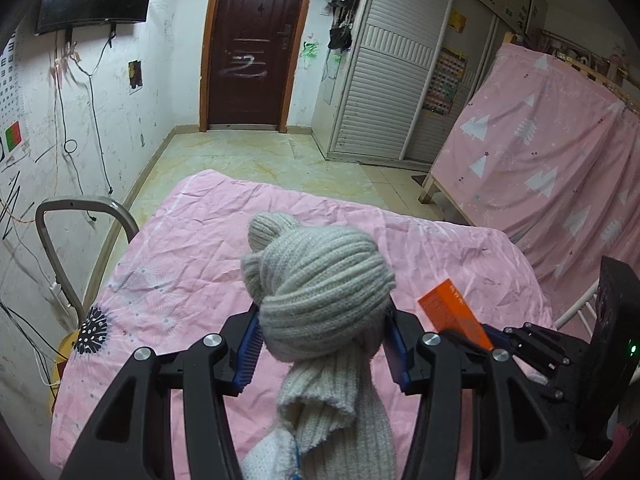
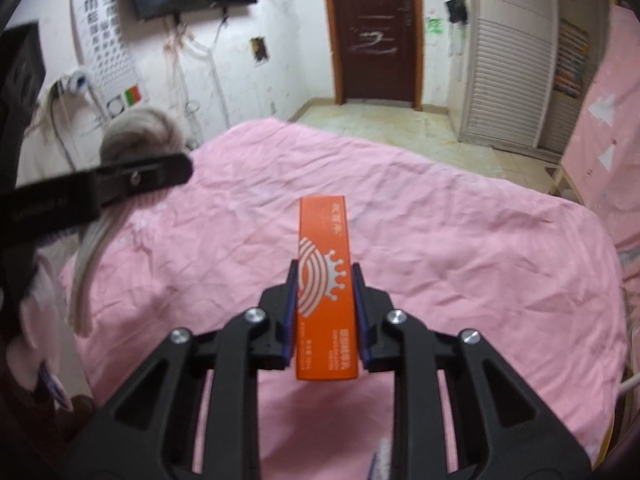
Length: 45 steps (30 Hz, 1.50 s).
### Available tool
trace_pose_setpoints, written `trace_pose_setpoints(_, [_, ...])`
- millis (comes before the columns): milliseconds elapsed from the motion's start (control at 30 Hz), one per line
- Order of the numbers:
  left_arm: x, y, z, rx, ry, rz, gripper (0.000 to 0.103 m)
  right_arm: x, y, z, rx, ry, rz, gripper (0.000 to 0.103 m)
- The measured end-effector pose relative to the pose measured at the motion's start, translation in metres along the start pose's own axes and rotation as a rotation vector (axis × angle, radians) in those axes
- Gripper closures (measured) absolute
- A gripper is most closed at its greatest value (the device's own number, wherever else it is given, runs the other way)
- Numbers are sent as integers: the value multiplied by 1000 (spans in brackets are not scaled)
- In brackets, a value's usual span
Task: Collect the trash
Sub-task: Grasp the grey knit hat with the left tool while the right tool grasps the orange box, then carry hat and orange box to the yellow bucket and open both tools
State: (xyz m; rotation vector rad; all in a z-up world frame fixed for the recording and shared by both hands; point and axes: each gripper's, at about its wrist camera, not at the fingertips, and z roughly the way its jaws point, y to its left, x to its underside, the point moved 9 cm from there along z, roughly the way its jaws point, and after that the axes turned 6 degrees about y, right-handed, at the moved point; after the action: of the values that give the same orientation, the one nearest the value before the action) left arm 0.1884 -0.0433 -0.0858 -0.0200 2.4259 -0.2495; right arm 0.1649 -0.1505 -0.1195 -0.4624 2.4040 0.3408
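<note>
Right now my right gripper (image 2: 325, 304) has its jaws clamped on the orange box (image 2: 325, 292) — long axis pointing straight ahead, above the pink bed (image 2: 460, 248). My left gripper (image 1: 320, 340) grips a grey knitted hat (image 1: 320, 280) — just beside it.

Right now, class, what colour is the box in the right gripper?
Orange box with white stripes; clearest in the right wrist view.
</note>
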Motion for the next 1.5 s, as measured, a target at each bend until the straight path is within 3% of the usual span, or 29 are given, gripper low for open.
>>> trace_pose_setpoints(333, [6,-64,-13,29,-7,110,60,13,-57,-62,50,-125,133,81])
trace_pose_setpoints(733, [26,-168,-14,88,5,265,60,58,-149,-131,152,-239,325,81])
trace_pose_setpoints(1267, [66,-293,0,194,40,413,60,141,-254,-190,320,-290,508,81])
trace_pose_setpoints(1500, [82,-338,-6,311,42,448,60,172,-291,-190,390,-269,568,79])
